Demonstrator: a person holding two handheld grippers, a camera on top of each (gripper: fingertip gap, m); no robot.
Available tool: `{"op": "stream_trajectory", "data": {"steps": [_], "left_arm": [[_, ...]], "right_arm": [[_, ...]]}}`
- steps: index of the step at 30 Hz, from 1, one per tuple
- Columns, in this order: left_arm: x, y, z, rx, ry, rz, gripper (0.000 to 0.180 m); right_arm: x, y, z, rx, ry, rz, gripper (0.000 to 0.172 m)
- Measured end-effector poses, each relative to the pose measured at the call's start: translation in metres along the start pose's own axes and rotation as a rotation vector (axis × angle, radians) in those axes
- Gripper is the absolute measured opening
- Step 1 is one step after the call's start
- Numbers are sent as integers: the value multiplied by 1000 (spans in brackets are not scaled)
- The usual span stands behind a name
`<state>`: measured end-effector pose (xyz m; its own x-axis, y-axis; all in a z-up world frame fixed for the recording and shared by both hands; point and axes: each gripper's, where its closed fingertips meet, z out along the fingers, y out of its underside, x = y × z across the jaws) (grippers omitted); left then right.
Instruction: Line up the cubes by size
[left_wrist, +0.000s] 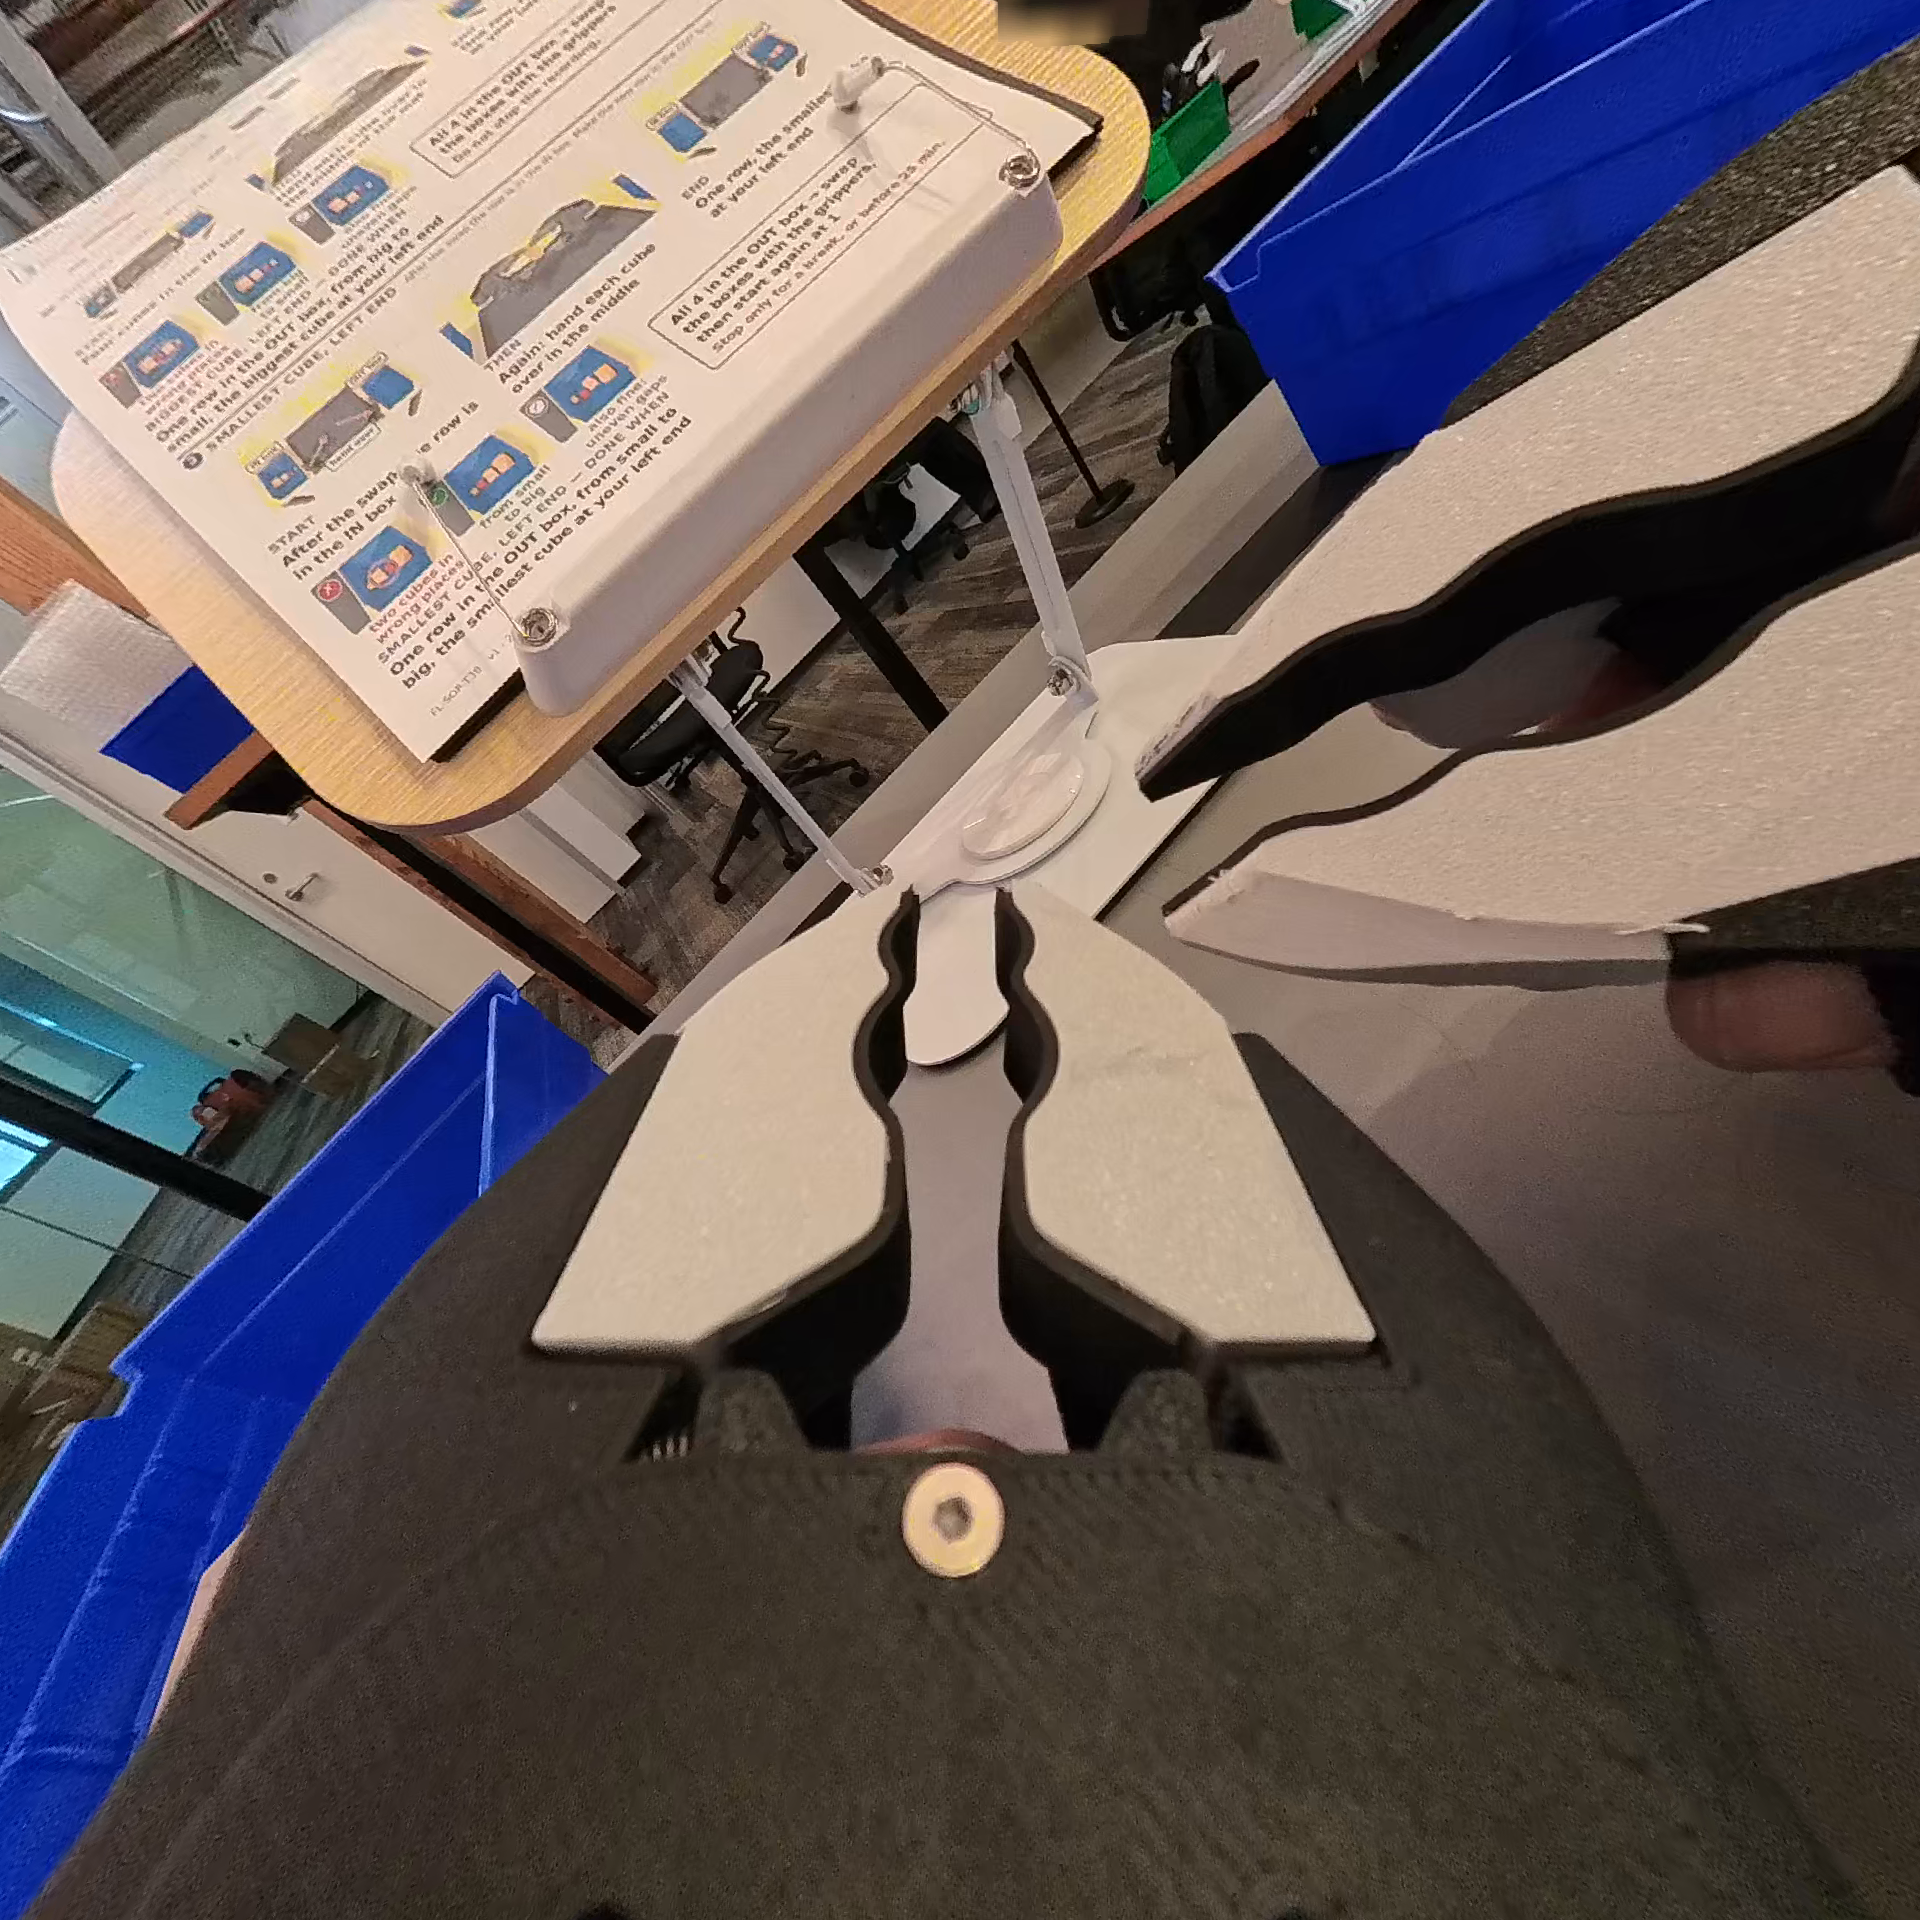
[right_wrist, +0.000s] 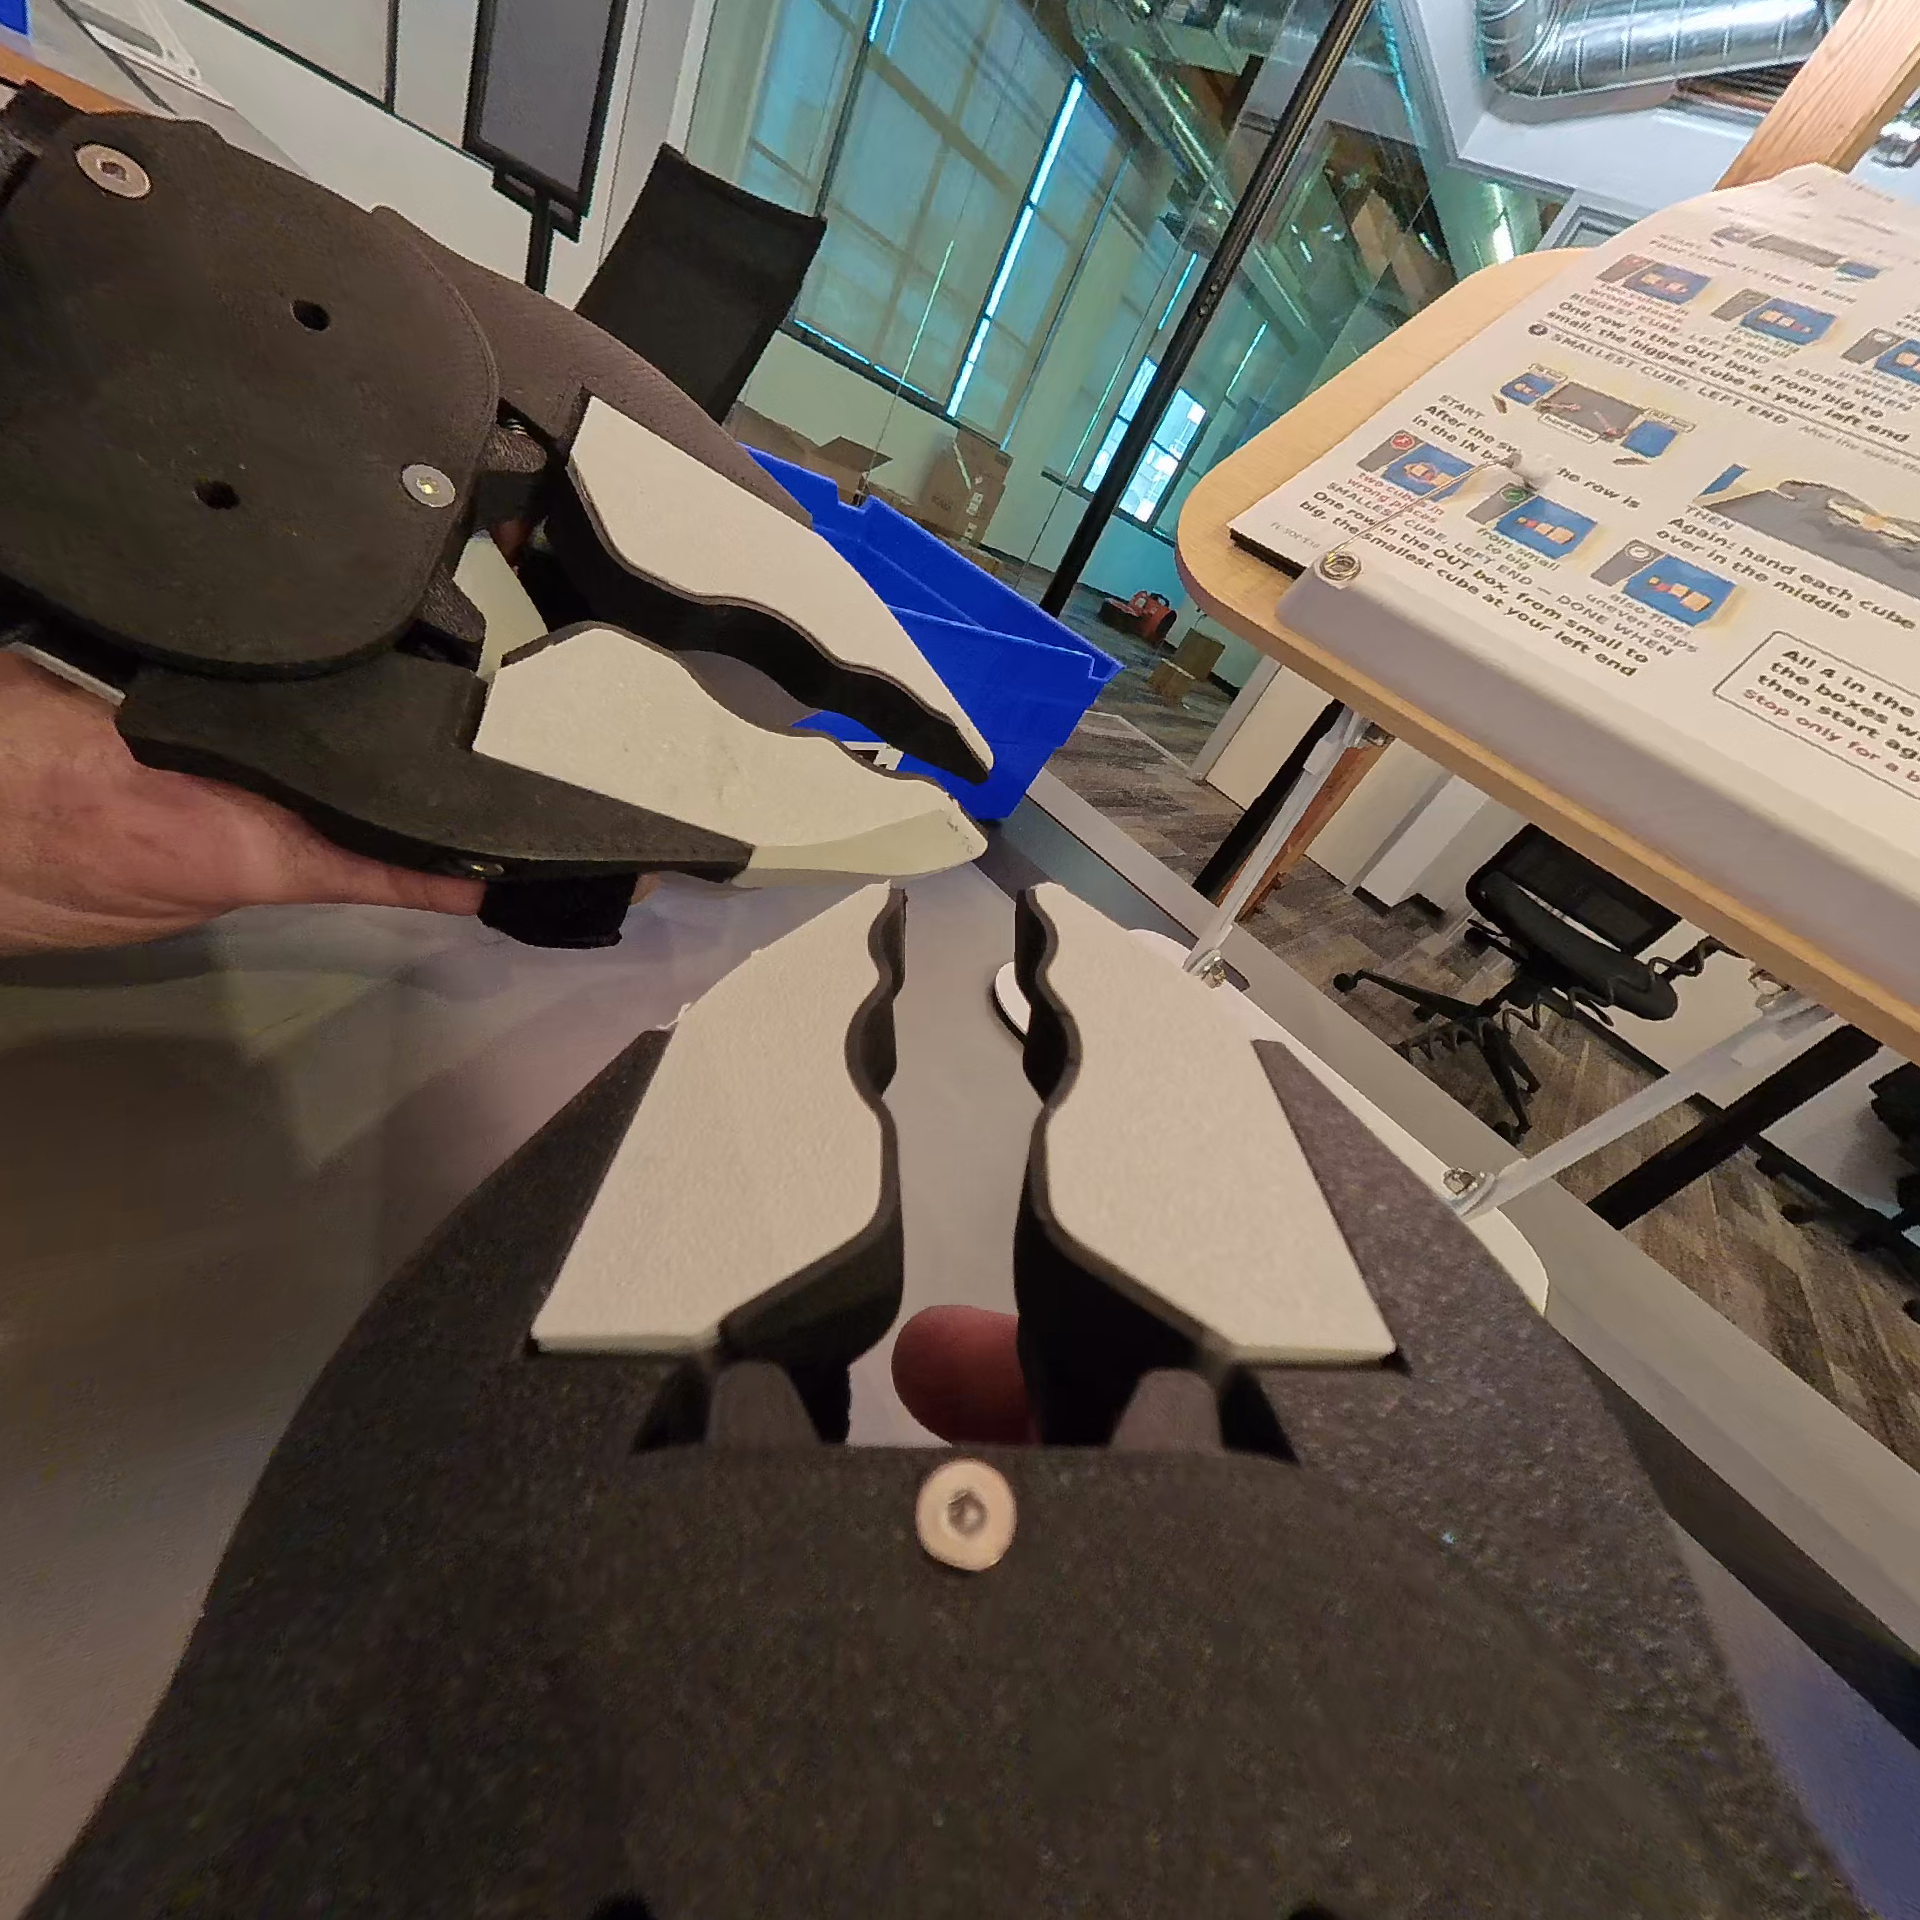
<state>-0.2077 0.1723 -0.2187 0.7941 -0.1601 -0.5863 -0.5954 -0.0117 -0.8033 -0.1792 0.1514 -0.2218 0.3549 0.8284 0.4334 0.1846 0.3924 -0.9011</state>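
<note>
While both hover over the grey table (right_wrist: 260, 1091) near the white stand base (left_wrist: 1023, 821), the left gripper (left_wrist: 956, 904) and right gripper (right_wrist: 961, 904) stand narrowly parted, gripping nothing; I cannot see the cubes from here, the blue bins' (right_wrist: 966, 644) insides being hidden.

Printed instruction sheet (left_wrist: 436, 343) with text and small diagrams, on a tilted wooden stand board (left_wrist: 1101, 177)

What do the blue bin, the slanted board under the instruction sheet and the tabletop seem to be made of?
Blue bin: probably moulded plastic, with uniform colour and slightly glossy ribbed walls.
Slanted board: wood-look, likely laminate, with a pale grain and rounded corners.
Tabletop: smooth grey, semi-gloss with soft reflections; material unclear.
</note>
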Motion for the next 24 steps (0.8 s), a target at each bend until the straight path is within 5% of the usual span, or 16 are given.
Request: {"op": "stream_trajectory", "data": {"steps": [14, 19, 24], "left_arm": [[-21, -28, -12, 78, -107, 108, 23], [-57, -60, -26, 124, -204, 235, 33], [-122, -65, -35, 25, -184, 382, 49]], "right_arm": [[3, 0, -1, 6, 1, 24, 20], [7, -2, -2, 24, -1, 55, 21], [7, -2, -3, 25, -6, 64, 22]]}}
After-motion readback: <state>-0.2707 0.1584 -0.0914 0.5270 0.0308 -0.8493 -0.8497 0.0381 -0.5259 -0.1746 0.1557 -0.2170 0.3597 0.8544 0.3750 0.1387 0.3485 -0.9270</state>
